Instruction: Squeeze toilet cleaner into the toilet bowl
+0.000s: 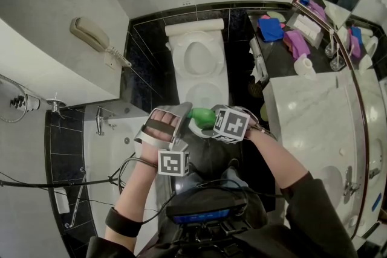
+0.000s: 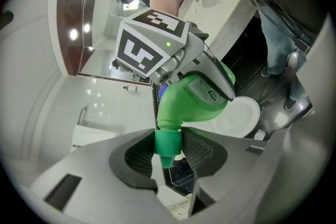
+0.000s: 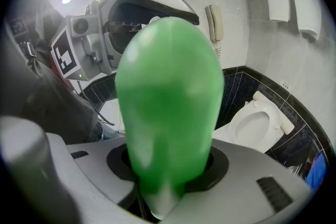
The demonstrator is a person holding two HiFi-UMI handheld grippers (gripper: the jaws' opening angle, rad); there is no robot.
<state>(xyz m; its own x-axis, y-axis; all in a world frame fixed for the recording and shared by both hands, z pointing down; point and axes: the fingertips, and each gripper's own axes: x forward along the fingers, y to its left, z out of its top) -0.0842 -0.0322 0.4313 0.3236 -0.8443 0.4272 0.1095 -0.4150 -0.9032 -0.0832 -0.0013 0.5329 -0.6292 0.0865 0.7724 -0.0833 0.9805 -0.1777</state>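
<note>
Two grey plastic grippers meet on one glossy green plastic toilet-cleaner bottle (image 1: 202, 116), which you hold in the air just short of the white ceramic toilet (image 1: 196, 57). Your right gripper (image 3: 169, 186) clamps the bottle's smooth, rounded body from both sides; that body fills most of the right gripper view. On your left gripper (image 2: 168, 147), the mesh-textured black pads (image 2: 198, 145) pinch the darker green cylindrical cap (image 2: 167, 144) below the bent neck. The toilet's oval bowl is uncovered, set against glossy black tiles (image 1: 148, 57). A beige wall telephone (image 1: 91, 34) hangs to the left. A veined white marble counter (image 1: 314, 112) stands to the right, and beyond it lie a blue cloth (image 1: 271, 28), a purple cloth (image 1: 296, 42) and a white paper roll (image 1: 302, 63).
</note>
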